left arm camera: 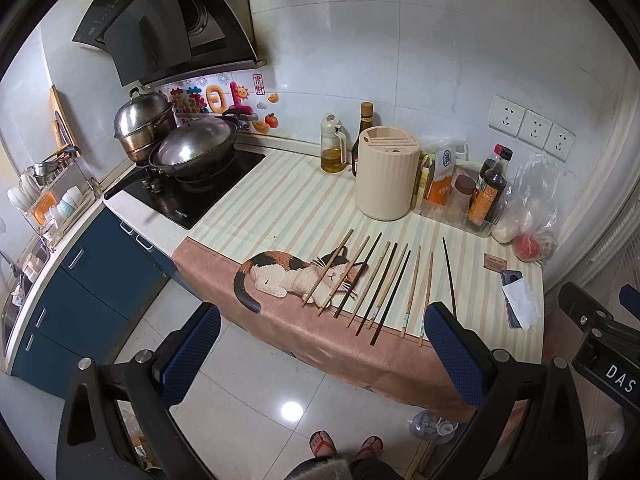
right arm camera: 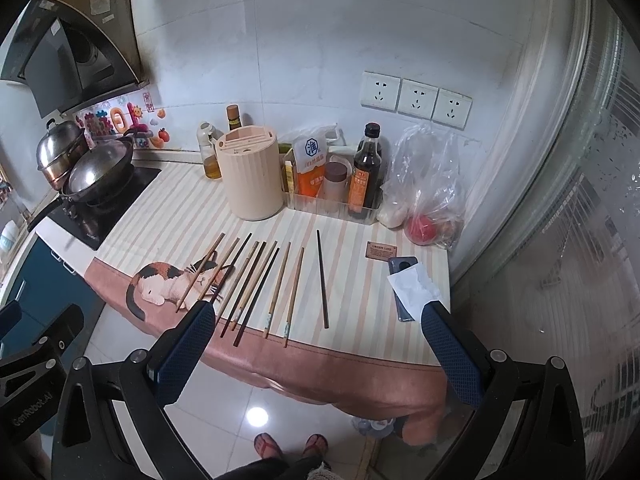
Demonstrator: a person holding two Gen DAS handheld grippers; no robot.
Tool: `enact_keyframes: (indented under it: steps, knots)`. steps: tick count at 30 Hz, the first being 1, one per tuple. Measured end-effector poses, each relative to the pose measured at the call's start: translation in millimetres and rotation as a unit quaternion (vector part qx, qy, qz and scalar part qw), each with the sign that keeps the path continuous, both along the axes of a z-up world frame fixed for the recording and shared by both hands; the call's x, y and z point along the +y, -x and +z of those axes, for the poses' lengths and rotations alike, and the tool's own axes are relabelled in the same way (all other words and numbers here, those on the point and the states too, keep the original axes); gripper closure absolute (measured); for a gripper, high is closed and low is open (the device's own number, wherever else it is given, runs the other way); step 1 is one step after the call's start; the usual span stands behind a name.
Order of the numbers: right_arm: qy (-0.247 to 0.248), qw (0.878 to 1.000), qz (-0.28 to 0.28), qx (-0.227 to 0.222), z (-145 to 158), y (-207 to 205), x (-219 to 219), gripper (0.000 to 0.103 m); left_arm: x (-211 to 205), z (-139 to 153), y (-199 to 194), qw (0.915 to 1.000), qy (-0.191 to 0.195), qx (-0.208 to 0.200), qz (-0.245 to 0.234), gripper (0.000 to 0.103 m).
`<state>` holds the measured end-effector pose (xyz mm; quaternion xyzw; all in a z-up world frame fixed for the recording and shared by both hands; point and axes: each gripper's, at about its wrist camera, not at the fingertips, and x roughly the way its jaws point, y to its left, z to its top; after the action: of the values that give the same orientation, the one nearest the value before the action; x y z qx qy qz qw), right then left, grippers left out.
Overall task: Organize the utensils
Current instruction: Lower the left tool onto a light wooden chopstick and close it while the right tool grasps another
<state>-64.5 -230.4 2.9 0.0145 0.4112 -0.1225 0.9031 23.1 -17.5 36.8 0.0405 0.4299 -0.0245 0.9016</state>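
Chopsticks (right arm camera: 256,284) | fanned on mat in front of beige holder (right arm camera: 250,176) | light, stiff, roll easily; likely best pinched mid-shaft | left gripper (left arm camera: 322,350) spread, empty | right gripper (right arm camera: 318,348) spread, empty

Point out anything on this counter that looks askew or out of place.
The chopsticks lie loose and fanned on the cat-print cloth, handle ends overhanging the counter edge, not in the beige holder. One dark chopstick lies apart.
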Motion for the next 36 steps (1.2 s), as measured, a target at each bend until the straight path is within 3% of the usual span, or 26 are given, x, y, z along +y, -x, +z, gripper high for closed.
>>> enact_keyframes:
  steps: [5,9,15,17,23,26,30,36]
  knots:
    - [-0.016,1.000,-0.009,-0.014,1.9,-3.3,-7.8,0.000,-4.9,-1.0,-8.5,0.9995,-0.006,-0.030,0.003,0.000]
    - [-0.035,0.997,-0.017,-0.068,1.6,-8.2,-24.1,0.000,-10.0,-4.4,-23.2,0.9978,-0.016,-0.061,0.017,0.000]
    - [-0.079,0.995,-0.017,-0.052,-32.8,-41.1,-46.9,0.000,-17.6,-29.1,-55.3,0.9940,-0.055,-0.089,0.033,0.000]
    - [-0.087,0.995,-0.017,-0.042,-47.0,-52.7,-53.1,0.008,-17.0,-41.5,-69.0,0.9936,-0.069,-0.082,0.038,0.000]
    - [-0.120,0.992,-0.012,0.022,-106.4,-102.8,-60.2,0.047,-5.2,-97.7,-128.1,0.9930,-0.105,-0.032,0.044,0.000]
    - [-0.123,0.991,-0.008,0.046,-133.1,-126.9,-59.2,0.060,5.5,-136.7,-166.9,0.9930,-0.110,0.017,0.038,0.000]
    - [-0.133,0.987,-0.020,0.090,-178.5,-169.3,-56.9,0.066,14.5,-196.8,-215.0,0.9909,-0.100,0.090,0.008,0.005]
    - [-0.157,0.971,-0.057,0.171,-247.7,-234.8,-56.5,0.066,1.5,-281.4,-273.1,0.9767,-0.091,0.182,-0.068,0.024]
